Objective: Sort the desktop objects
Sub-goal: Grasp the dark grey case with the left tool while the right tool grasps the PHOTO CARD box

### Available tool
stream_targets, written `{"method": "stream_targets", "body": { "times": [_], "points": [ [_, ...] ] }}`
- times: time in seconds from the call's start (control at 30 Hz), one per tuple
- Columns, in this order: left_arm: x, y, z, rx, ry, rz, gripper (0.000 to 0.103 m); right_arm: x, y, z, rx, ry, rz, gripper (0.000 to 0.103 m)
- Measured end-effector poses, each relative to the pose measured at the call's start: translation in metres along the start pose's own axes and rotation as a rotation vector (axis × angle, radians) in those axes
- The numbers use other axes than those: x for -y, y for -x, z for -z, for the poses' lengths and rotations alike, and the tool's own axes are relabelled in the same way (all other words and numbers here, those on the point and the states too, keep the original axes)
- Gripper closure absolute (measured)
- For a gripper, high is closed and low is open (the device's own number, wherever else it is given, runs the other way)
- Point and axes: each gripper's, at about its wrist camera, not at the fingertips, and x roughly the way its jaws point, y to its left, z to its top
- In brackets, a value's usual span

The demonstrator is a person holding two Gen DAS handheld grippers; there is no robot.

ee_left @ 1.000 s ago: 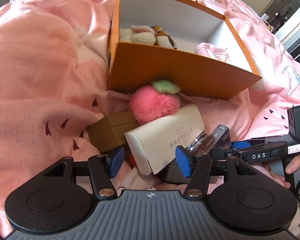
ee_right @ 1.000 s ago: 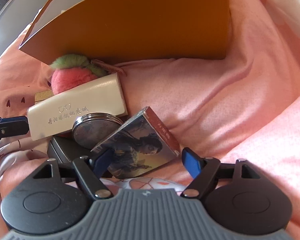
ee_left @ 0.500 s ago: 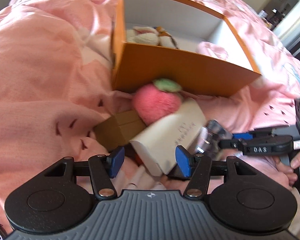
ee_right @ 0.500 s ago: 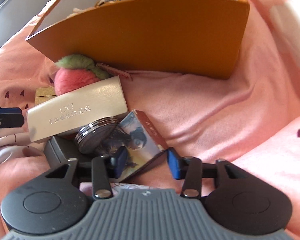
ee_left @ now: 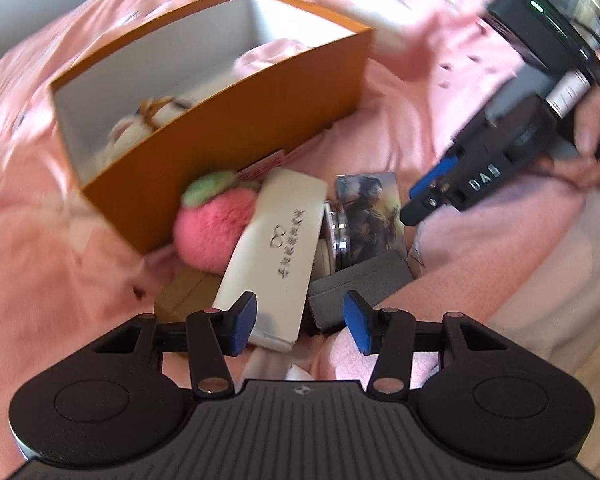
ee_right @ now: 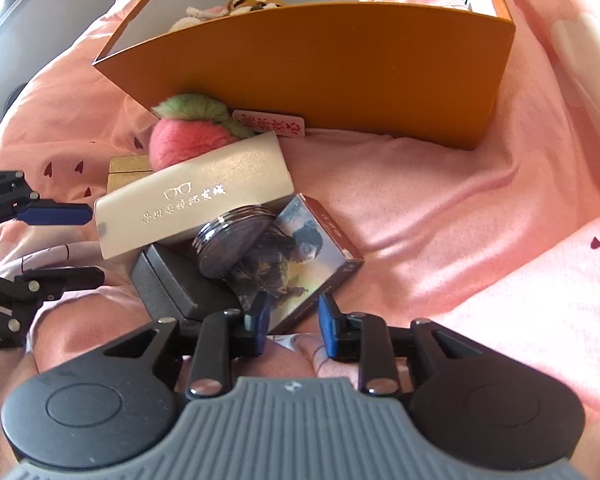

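Note:
A pile lies in front of the orange box (ee_left: 228, 128) (ee_right: 340, 72): a pink plush peach (ee_left: 212, 228) (ee_right: 184, 140), a cream glasses case (ee_left: 276, 256) (ee_right: 192, 204), a round metal compact (ee_right: 228, 244), a picture card box (ee_right: 296, 260) (ee_left: 372, 216) and a dark grey box (ee_left: 360, 284) (ee_right: 180, 284). My left gripper (ee_left: 298, 318) is open, its left pad touching the near end of the glasses case. My right gripper (ee_right: 292, 322) has narrowed around the near corner of the card box; contact is unclear. It also shows in the left wrist view (ee_left: 416, 208).
The orange box holds plush toys (ee_right: 236, 4) and a pink cloth (ee_left: 268, 56). A small brown box (ee_left: 184, 296) lies under the peach. A red tag (ee_right: 272, 126) leans on the box wall. Everything rests on a rumpled pink bedcover (ee_right: 440, 216).
My right gripper has narrowed from wide open around the card box's corner. My left gripper has swung round to the end of the glasses case and stays open.

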Motion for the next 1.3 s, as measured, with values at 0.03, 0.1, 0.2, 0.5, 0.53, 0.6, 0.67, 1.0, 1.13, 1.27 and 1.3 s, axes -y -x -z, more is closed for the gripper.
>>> {"method": "stream_targets", "body": {
  "times": [0.03,0.1,0.2,0.5,0.53,0.6,0.67,1.0,1.13,1.27,1.3],
  "points": [
    [0.003,-0.001,-0.001,0.004,-0.048,0.007,0.050,0.000,0.000,0.001,-0.003,0.001,0.001,0.070],
    [0.007,-0.005,-0.004,-0.002,-0.143,0.034,0.050,0.000,-0.001,0.001,-0.007,0.010,0.004,0.067],
    [0.013,-0.011,-0.009,-0.028,-0.262,0.057,0.050,-0.001,-0.004,0.003,-0.022,0.014,0.005,0.064],
    [0.034,-0.026,-0.019,-0.137,-0.607,0.121,0.050,-0.005,-0.011,0.018,-0.071,0.035,0.007,0.061],
    [0.036,-0.028,-0.021,-0.153,-0.651,0.126,0.050,-0.004,-0.011,0.018,-0.071,0.033,0.004,0.061],
    [0.039,-0.033,-0.024,-0.195,-0.717,0.138,0.050,-0.004,-0.012,0.019,-0.069,0.026,-0.001,0.061],
    [0.043,-0.040,-0.024,-0.227,-0.772,0.141,0.050,-0.002,-0.012,0.020,-0.065,0.020,-0.008,0.061],
    [0.061,-0.062,-0.018,-0.287,-0.888,0.172,0.054,0.009,-0.011,0.018,-0.046,-0.019,-0.077,0.056],
    [0.062,-0.067,-0.015,-0.288,-0.877,0.182,0.054,0.019,-0.012,0.013,-0.024,-0.100,-0.116,0.053],
    [0.057,-0.070,-0.012,-0.276,-0.822,0.192,0.056,0.029,-0.022,0.004,-0.004,-0.173,-0.144,0.053],
    [0.055,-0.072,-0.010,-0.274,-0.796,0.191,0.056,0.031,-0.026,0.001,-0.006,-0.189,-0.156,0.053]
  ]
}}
